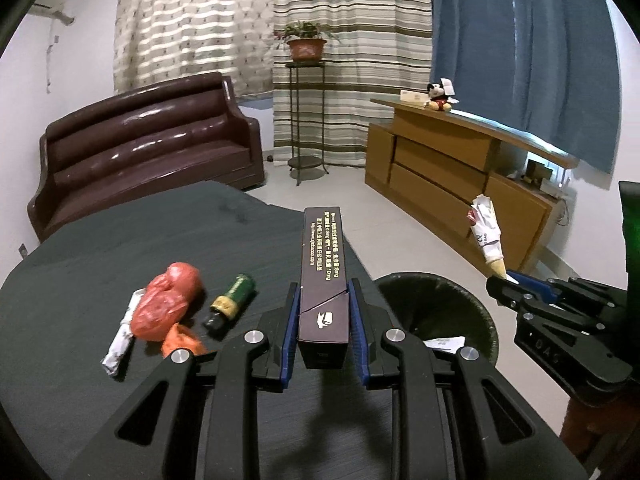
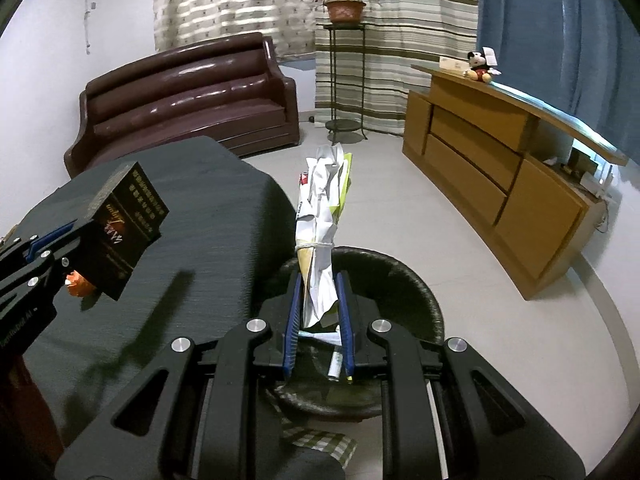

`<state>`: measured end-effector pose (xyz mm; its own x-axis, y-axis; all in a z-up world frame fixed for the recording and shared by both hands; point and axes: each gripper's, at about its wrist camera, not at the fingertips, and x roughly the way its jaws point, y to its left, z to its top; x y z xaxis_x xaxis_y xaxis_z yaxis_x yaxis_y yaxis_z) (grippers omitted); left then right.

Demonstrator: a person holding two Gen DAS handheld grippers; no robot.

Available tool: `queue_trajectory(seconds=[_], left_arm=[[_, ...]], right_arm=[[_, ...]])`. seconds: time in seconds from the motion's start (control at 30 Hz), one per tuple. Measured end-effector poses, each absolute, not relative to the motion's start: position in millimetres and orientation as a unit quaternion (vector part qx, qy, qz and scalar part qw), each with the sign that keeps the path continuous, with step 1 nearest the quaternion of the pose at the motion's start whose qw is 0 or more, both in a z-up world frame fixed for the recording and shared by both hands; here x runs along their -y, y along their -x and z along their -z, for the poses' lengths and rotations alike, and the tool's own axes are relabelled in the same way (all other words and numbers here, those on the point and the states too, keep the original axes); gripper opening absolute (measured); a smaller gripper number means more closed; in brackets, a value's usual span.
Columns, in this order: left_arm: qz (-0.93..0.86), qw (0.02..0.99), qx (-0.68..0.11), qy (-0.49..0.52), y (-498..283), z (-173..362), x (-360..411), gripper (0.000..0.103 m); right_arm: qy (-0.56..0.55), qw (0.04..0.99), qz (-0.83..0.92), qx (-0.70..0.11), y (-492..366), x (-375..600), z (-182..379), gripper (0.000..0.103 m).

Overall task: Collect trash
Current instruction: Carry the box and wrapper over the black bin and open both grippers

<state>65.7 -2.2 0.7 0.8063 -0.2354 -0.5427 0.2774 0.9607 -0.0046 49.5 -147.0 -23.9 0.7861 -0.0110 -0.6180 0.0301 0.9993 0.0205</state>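
Here both loads are ready to drop: the left gripper [image 1: 324, 312] clamps a dark cigarette carton [image 1: 322, 268] over the table edge, the black bin [image 1: 436, 308] just to its right; the right gripper [image 2: 319, 300] pinches a crumpled paper bundle [image 2: 322, 216] directly above that bin. Best release the paper first, then bring the carton fully over the rim before opening.

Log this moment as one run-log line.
left gripper: shut on dark carton | right gripper: shut on paper bundle above trash bin | still on table: red bag, green bottle
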Motion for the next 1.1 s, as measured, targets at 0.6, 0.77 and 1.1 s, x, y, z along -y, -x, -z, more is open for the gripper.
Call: queue_trajectory(seconds=[0.6,0.77,1.1], left_arm=[[0.143,0.943,-0.295,-0.059,-76,15,45,0.024],[0.146,0.941,-0.298,-0.066,-81,21,56,0.024],[0.150,0.937,-0.305,-0.078,-90,30,74,0.024]], right_arm=[[-0.028,0.944,0.036,-0.328,-52,179,34,0.017],[-0.034,0.942,0.041,-0.331,-51,183,38,0.017],[-0.044,0.939,0.045,-0.339,-57,194,45,0.017]])
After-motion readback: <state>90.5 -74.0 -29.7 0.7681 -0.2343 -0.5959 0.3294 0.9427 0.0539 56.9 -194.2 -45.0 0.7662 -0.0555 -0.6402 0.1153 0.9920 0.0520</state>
